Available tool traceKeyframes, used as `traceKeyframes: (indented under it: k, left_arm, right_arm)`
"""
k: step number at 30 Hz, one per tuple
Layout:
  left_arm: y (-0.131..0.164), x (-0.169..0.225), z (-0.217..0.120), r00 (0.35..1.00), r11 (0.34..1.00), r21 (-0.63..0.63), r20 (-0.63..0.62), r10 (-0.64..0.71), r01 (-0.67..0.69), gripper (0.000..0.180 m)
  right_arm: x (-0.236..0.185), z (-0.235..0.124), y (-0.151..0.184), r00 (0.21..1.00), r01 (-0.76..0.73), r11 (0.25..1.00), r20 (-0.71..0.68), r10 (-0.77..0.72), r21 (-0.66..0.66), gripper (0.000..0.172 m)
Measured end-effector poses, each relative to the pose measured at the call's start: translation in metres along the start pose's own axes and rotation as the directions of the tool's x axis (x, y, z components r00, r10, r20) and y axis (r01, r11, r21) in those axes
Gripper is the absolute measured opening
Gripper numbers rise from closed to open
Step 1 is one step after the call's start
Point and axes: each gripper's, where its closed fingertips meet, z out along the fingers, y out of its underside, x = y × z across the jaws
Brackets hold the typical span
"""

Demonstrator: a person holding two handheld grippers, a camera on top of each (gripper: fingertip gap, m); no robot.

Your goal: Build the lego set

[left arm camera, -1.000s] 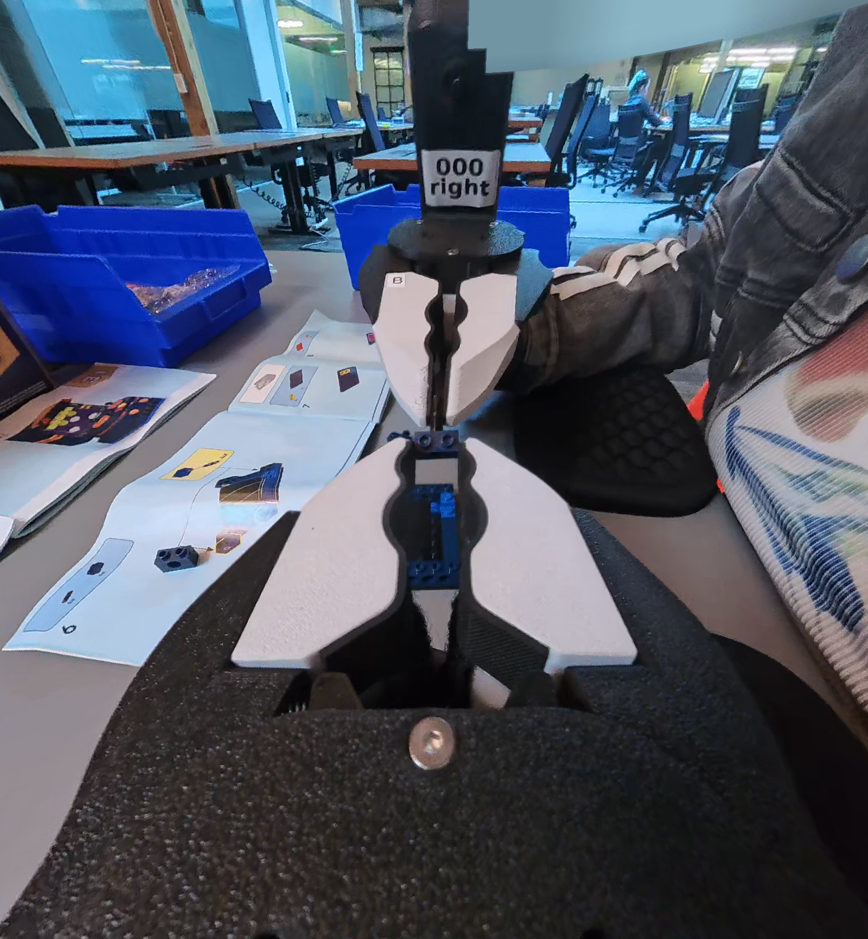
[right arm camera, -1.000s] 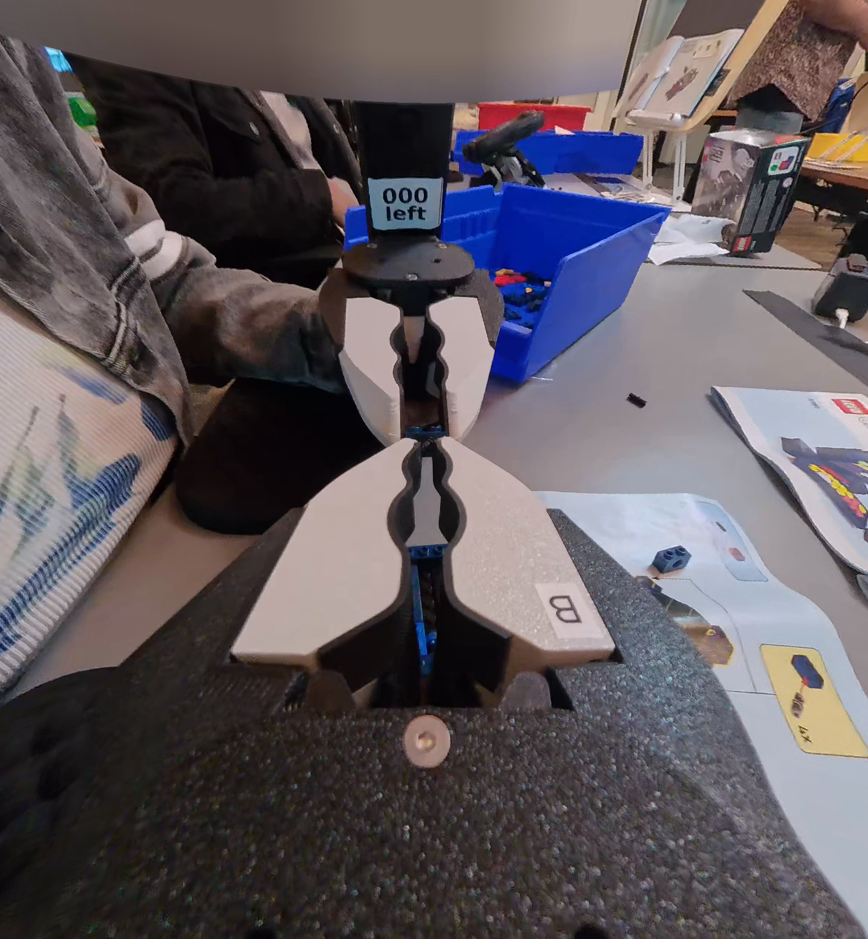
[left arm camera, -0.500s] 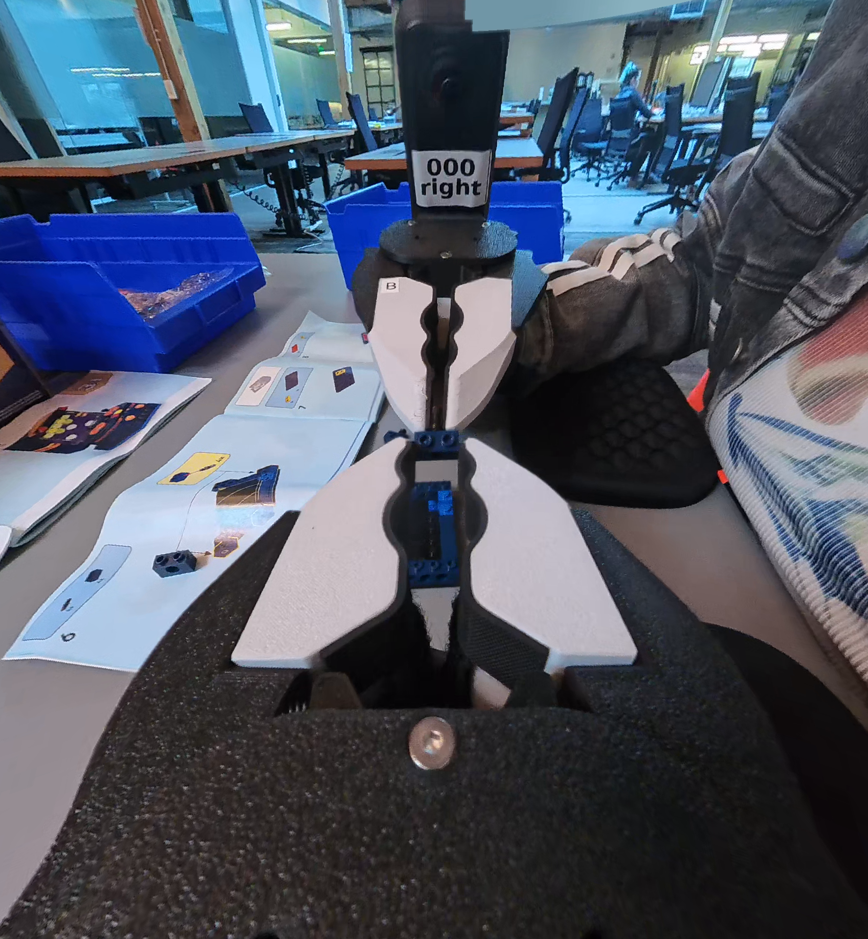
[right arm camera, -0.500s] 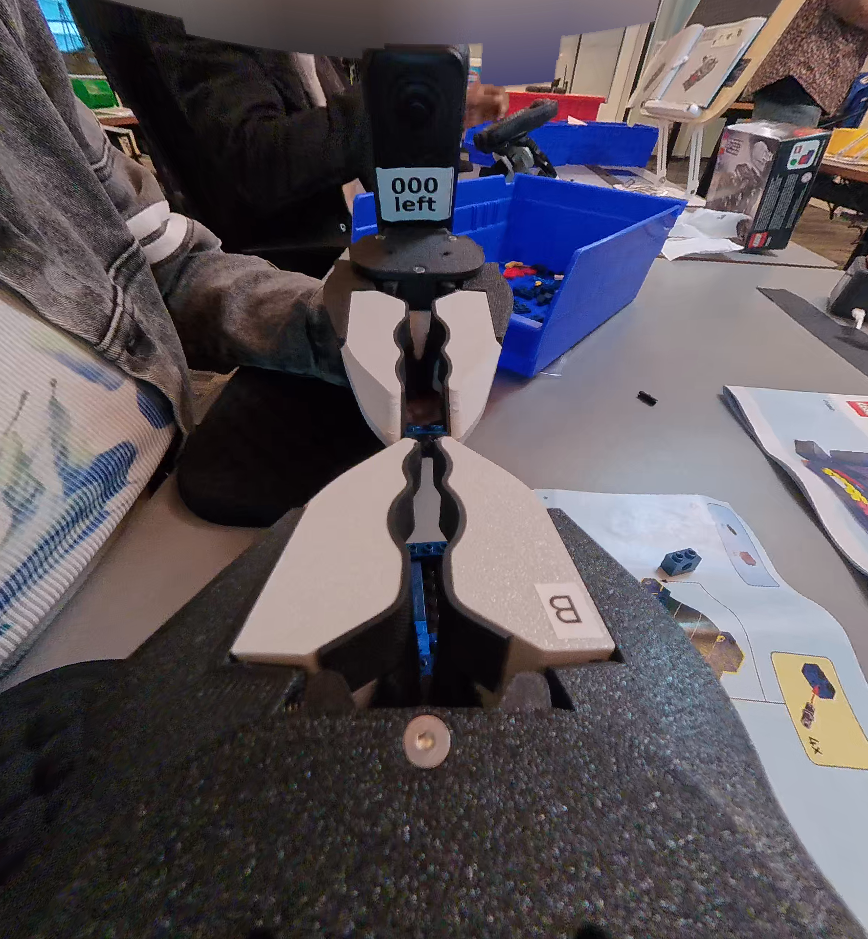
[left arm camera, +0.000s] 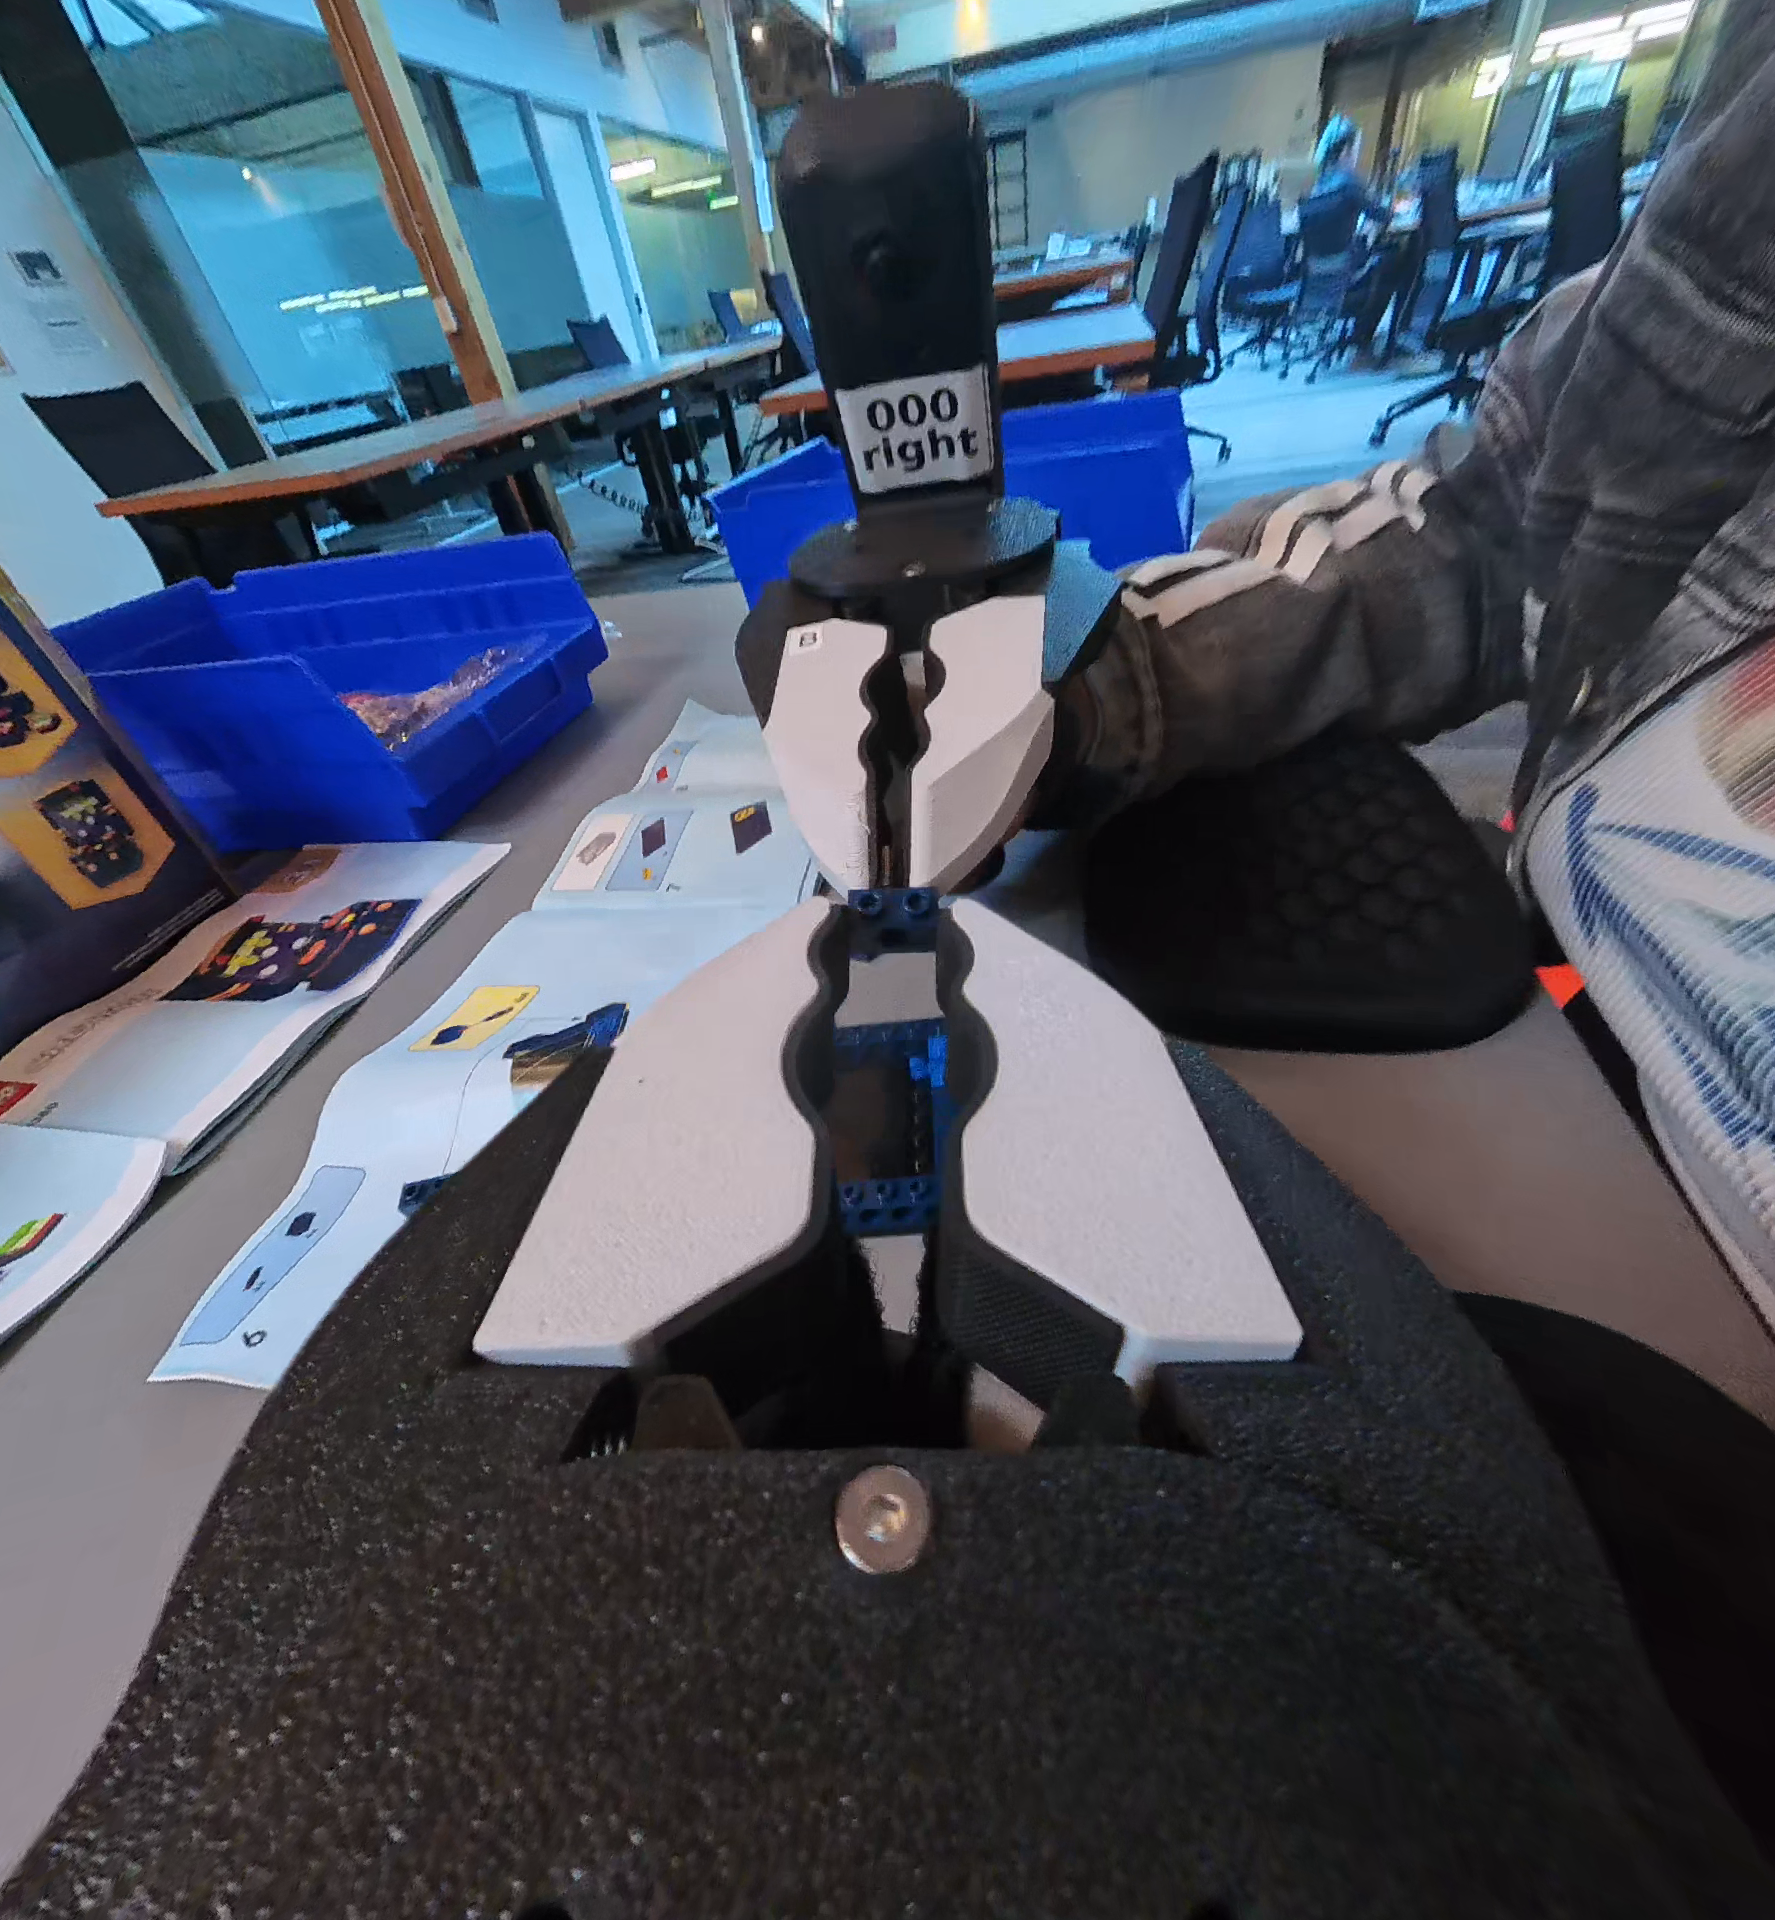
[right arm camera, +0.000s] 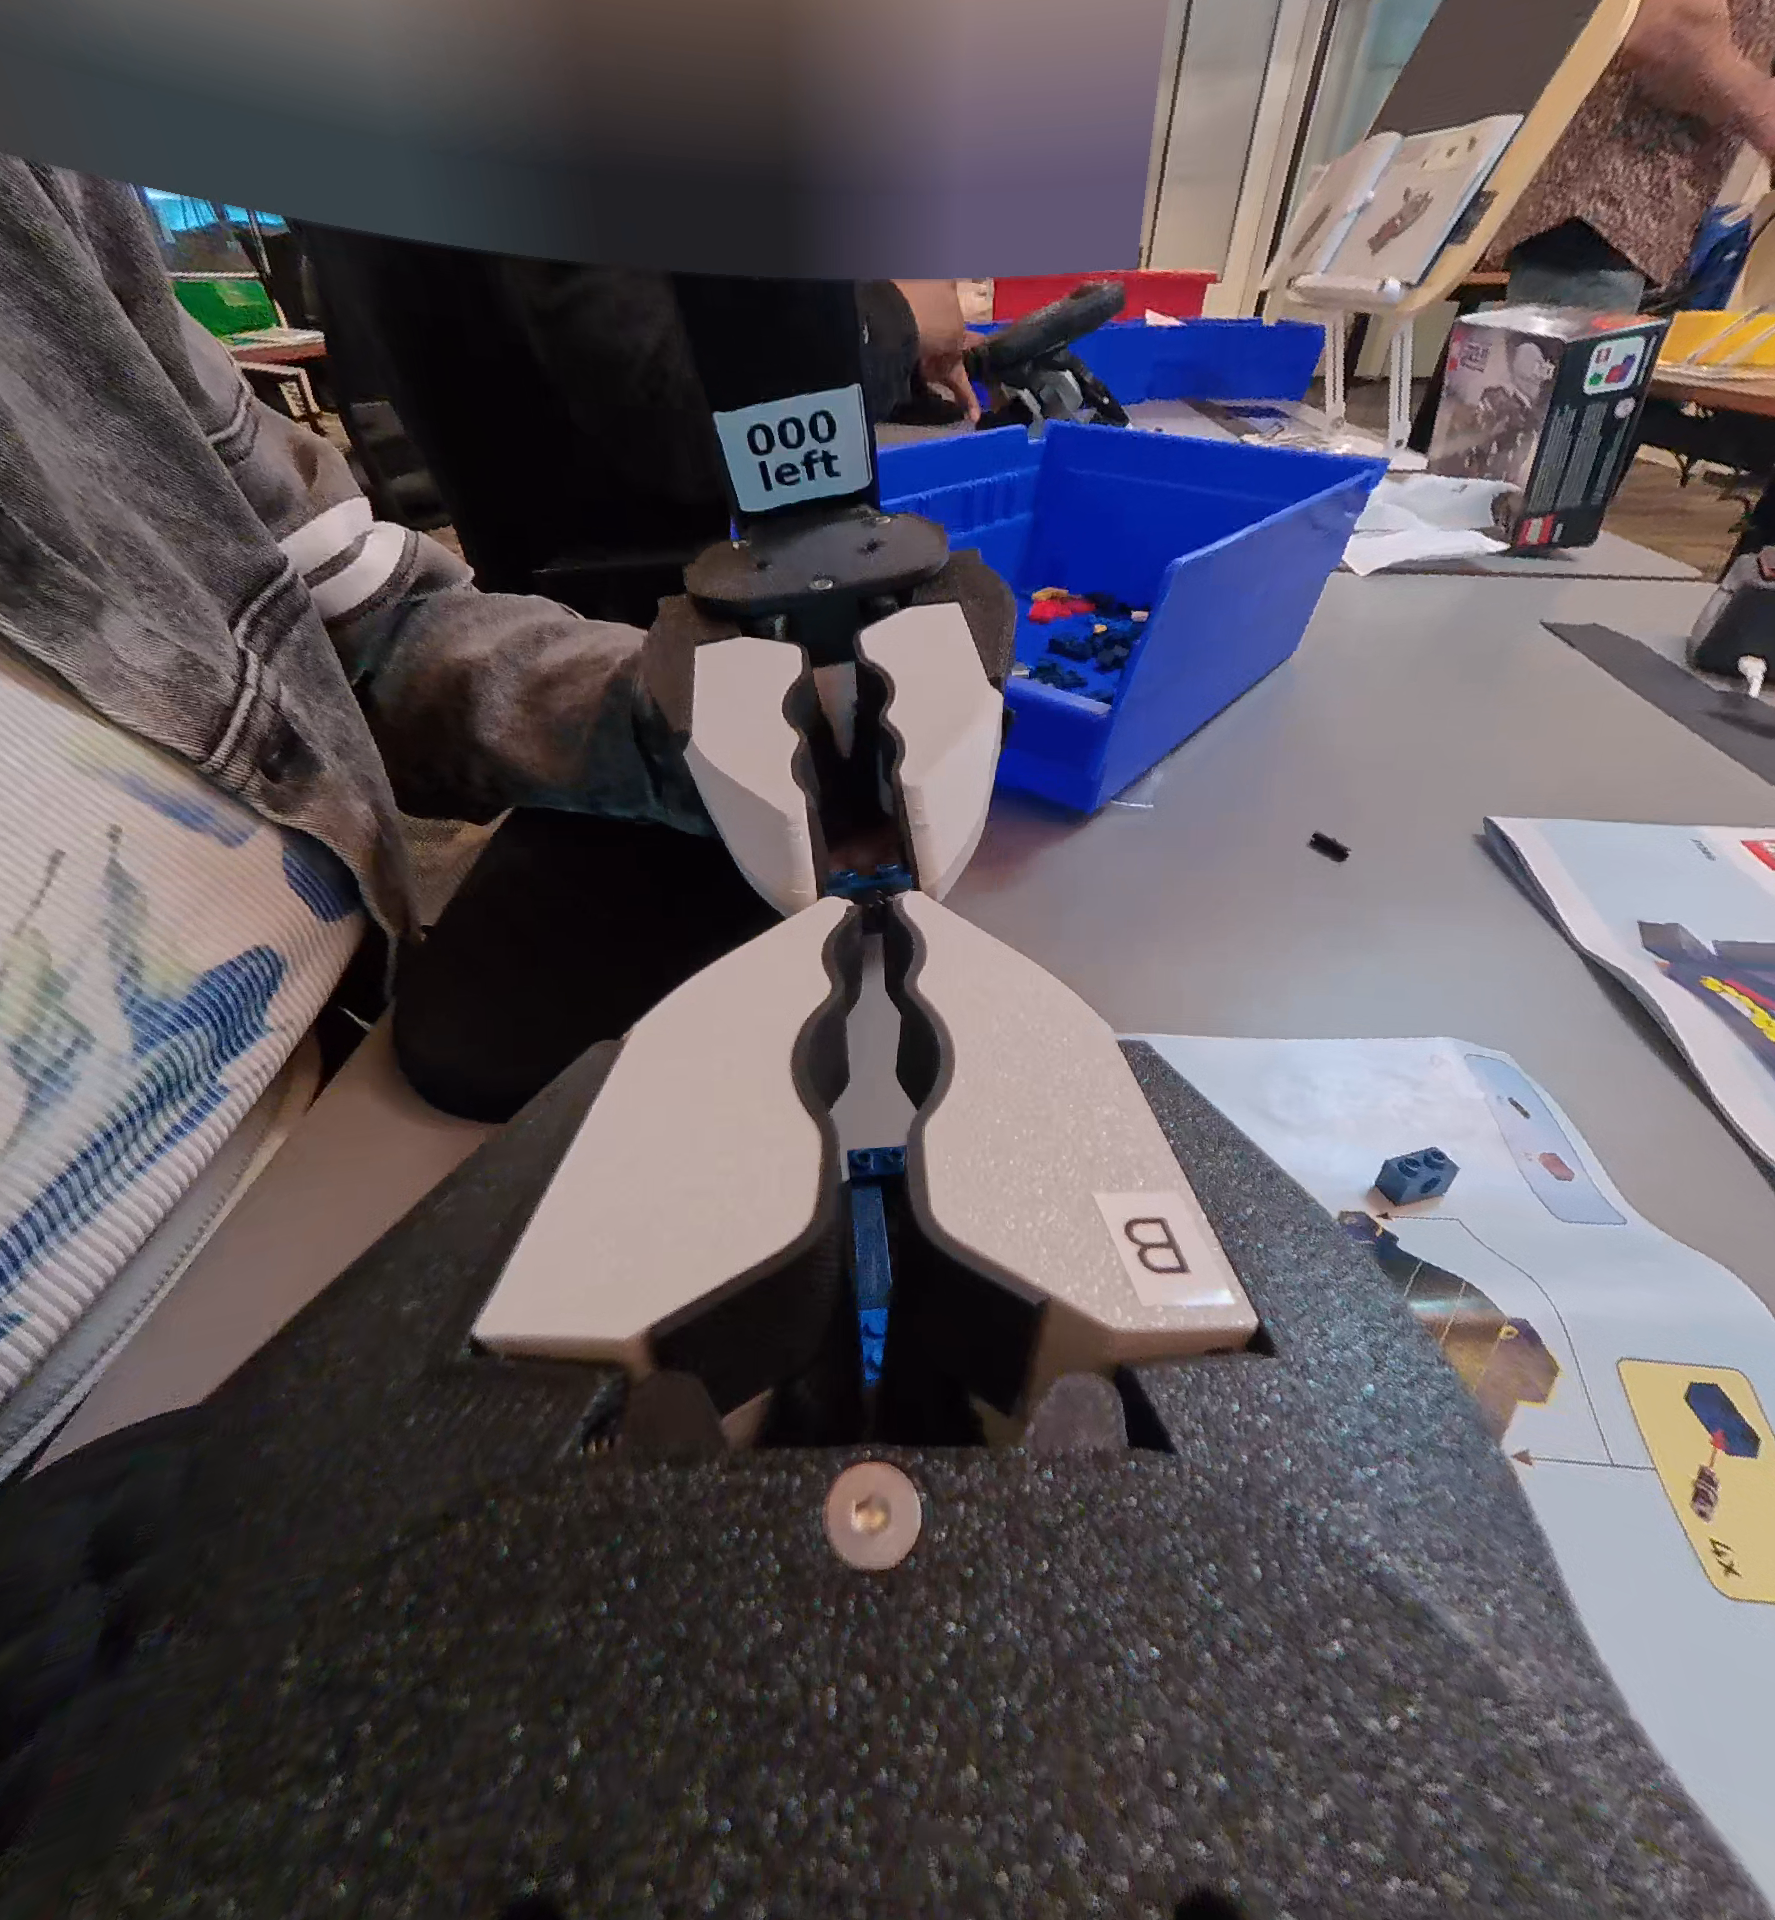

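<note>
My left gripper is shut on a small dark blue studded brick, pinched at the fingertips above the grey table. My right gripper faces it tip to tip, touching the brick. In the right wrist view, my right gripper is nearly closed on a small dark peg that meets the brick held by the left gripper. A person's sleeved arms hold both grippers.
Open instruction booklets lie on the table. A loose dark blue brick sits on one, and a black peg lies on the table. Blue bins stand behind, with a printed box at left.
Both grippers stay tip to tip with their grasps unchanged. Both views have shifted a little, and the other gripper's camera post now shows higher in each frame.
</note>
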Motion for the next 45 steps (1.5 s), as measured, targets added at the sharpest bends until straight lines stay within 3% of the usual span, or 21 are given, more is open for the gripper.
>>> traceKeyframes:
  k: [3,4,5,6,7,8,10,11,15,21,23,28,34,38,45]
  left_arm:
    - [0.005,0.001,-0.001,0.999,0.998,-0.049,0.004,0.039,-0.039,0.014]
    - [-0.009,0.005,-0.004,1.000,0.999,0.032,-0.018,0.024,-0.024,0.015]
    - [-0.018,0.029,0.012,0.986,0.998,0.067,-0.165,0.009,0.002,0.000]
    - [-0.018,0.053,0.034,0.969,0.998,0.012,-0.237,0.069,-0.068,0.000]
    - [-0.022,0.050,0.038,0.959,0.972,0.006,-0.159,0.234,-0.237,0.000]
    - [-0.022,0.030,0.026,0.956,0.958,-0.034,-0.079,0.282,-0.286,0.000]
    - [-0.029,-0.019,-0.015,0.989,0.993,0.045,0.108,0.102,-0.108,0.000]
    - [-0.013,-0.040,-0.026,0.974,0.994,-0.031,0.196,0.111,-0.107,0.000]
    - [0.020,-0.048,-0.023,0.980,0.985,-0.160,0.176,0.091,-0.063,0.007]
    - [0.011,-0.052,-0.022,0.955,0.973,-0.184,0.235,0.181,-0.139,0.022]
    - [0.006,-0.050,-0.025,0.937,0.964,-0.187,0.258,0.235,-0.191,0.021]
    - [-0.004,-0.031,-0.027,0.947,0.973,-0.166,0.252,0.197,-0.158,0.024]
    - [0.003,-0.009,-0.030,0.955,0.979,-0.163,0.248,0.164,-0.126,0.023]
    - [0.009,-0.001,-0.031,0.957,0.978,-0.168,0.244,0.159,-0.120,0.024]
    - [0.012,0.000,-0.030,0.961,0.981,-0.153,0.229,0.152,-0.118,0.024]
  right_arm:
    - [0.000,0.001,0.008,1.000,0.001,0.999,0.005,-0.001,-0.041,0.004]
    - [-0.008,0.008,0.014,0.999,-0.007,0.997,0.046,0.011,-0.078,0.003]
    - [-0.028,0.027,0.037,0.990,0.042,0.975,0.137,-0.012,-0.218,0.001]
    - [-0.052,0.045,0.061,0.964,0.192,0.916,0.241,-0.109,-0.353,0.002]
    - [-0.056,0.053,0.066,0.937,0.325,0.869,0.252,-0.242,-0.373,0.001]
    - [-0.041,0.047,0.055,0.956,0.283,0.896,0.179,-0.233,-0.342,0.001]
    - [0.002,0.022,0.034,1.000,0.016,0.973,0.020,-0.012,-0.229,0.000]
    - [0.014,0.015,0.030,0.999,-0.026,0.979,-0.027,0.021,-0.203,0.000]
    - [0.033,0.006,0.026,0.991,-0.012,0.980,-0.131,-0.015,-0.200,0.000]
    - [0.036,-0.014,0.025,0.986,0.009,0.970,-0.157,-0.049,-0.244,0.000]
    - [0.024,-0.021,0.016,0.983,0.066,0.955,-0.148,-0.112,-0.290,0.000]
    - [-0.054,-0.034,0.028,1.000,0.012,0.902,0.018,-0.005,-0.431,0.038]
    - [-0.128,-0.020,0.062,0.992,0.041,0.859,0.126,0.028,-0.511,0.020]
    - [-0.128,-0.013,0.076,0.993,0.099,0.819,0.105,-0.048,-0.565,0.009]
    - [-0.126,-0.010,0.084,0.993,0.101,0.802,0.103,-0.049,-0.589,0.012]
